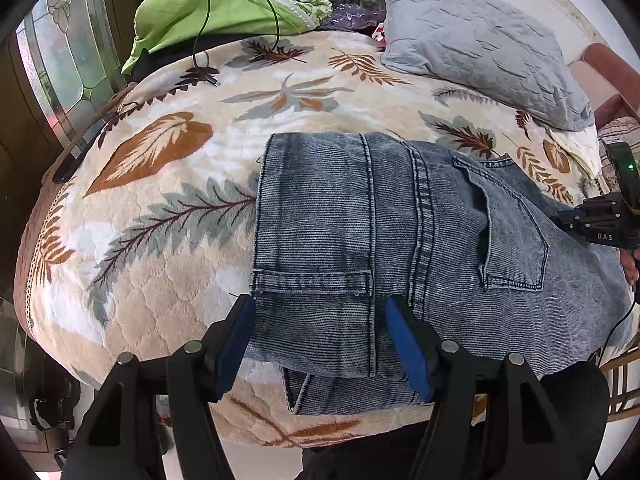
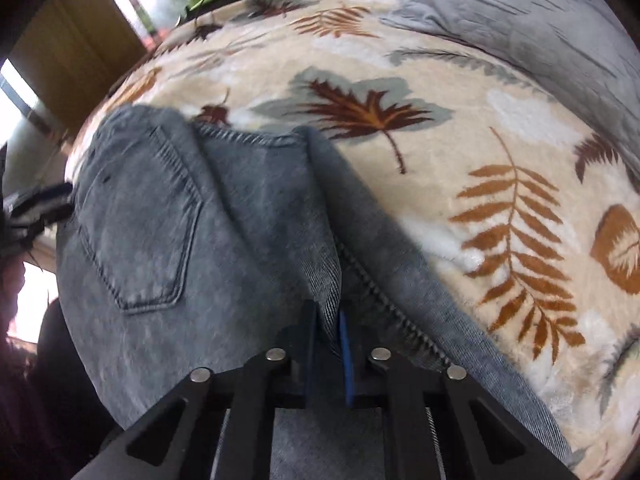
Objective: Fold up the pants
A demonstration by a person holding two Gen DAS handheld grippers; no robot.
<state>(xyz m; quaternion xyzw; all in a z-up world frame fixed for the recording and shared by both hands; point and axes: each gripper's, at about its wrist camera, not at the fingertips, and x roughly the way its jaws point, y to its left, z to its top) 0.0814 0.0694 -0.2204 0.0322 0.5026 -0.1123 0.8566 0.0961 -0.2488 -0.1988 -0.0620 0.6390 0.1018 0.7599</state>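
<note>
Faded grey-blue denim pants [image 1: 400, 248], folded, lie at the near edge of the leaf-patterned cream blanket [image 1: 168, 184], left gripper [image 1: 320, 320] spread around their hem, right gripper [image 2: 326, 336] pinching a fabric ridge.

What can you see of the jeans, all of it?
The jeans are grey-blue washed denim, already folded over, lying flat on the leaf-print blanket. A back pocket, a stitched seam and a hemmed leg end show. The right gripper is shut on a raised fold near the zipper. The left gripper straddles the leg end, its pads not pressing.
</note>
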